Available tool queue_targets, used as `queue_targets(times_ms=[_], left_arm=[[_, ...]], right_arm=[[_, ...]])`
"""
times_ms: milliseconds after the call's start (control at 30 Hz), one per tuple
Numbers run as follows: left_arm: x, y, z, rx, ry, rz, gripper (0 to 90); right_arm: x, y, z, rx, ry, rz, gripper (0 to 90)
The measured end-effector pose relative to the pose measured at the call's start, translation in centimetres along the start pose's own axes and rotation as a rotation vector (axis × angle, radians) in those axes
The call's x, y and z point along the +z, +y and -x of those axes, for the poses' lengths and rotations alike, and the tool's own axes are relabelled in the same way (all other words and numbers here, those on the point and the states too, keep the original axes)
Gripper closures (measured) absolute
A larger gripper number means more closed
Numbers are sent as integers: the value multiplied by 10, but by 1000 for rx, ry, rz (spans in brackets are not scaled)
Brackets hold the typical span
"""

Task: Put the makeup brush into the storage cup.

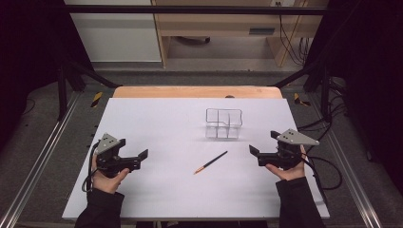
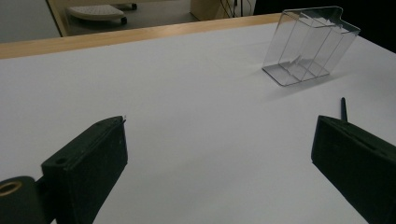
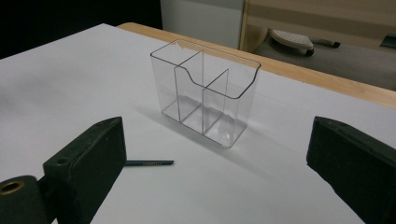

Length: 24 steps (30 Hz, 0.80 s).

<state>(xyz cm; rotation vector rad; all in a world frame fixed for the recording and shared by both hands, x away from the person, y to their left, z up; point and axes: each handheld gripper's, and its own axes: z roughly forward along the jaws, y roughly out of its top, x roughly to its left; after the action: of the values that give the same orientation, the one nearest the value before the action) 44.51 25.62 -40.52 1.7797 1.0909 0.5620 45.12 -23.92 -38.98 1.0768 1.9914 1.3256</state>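
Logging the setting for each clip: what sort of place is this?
Probably a lab or workshop set up for recording. A white-covered table sits inside a black metal frame, cables trail over the floor, and a wooden bench stands behind.

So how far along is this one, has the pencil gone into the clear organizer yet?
Nothing looks done. The pencil lies flat on the white table, apart from the clear organizer, whose compartments look empty. Nothing is in hand: the left gripper and right gripper sit open at either side, touching neither. Picking the pencil up and placing it in the organizer seems wholly left.
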Motion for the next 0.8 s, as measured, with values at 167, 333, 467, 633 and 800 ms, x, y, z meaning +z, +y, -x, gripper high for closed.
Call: queue_targets(times_ms=[167, 333, 467, 633, 800], left_arm=[[3, 0, 5, 16, -4, -14, 32], [7, -2, 7, 20, -4, -26, 32], [8, -3, 7, 16, -2, -27, 32], [8, -5, 8, 12, 1, -25, 36], [11, -6, 10, 15, -4, -36, 36]], right_arm=[[5, -1, -4, -2, 20, -13, 54], [14, -3, -12, -23, 43, -45, 56], [20, -3, -17, -23, 68, -50, 61], [35, -5, -28, -66, 87, -101, 63], [43, -3, -36, -81, 112, -124, 65]])
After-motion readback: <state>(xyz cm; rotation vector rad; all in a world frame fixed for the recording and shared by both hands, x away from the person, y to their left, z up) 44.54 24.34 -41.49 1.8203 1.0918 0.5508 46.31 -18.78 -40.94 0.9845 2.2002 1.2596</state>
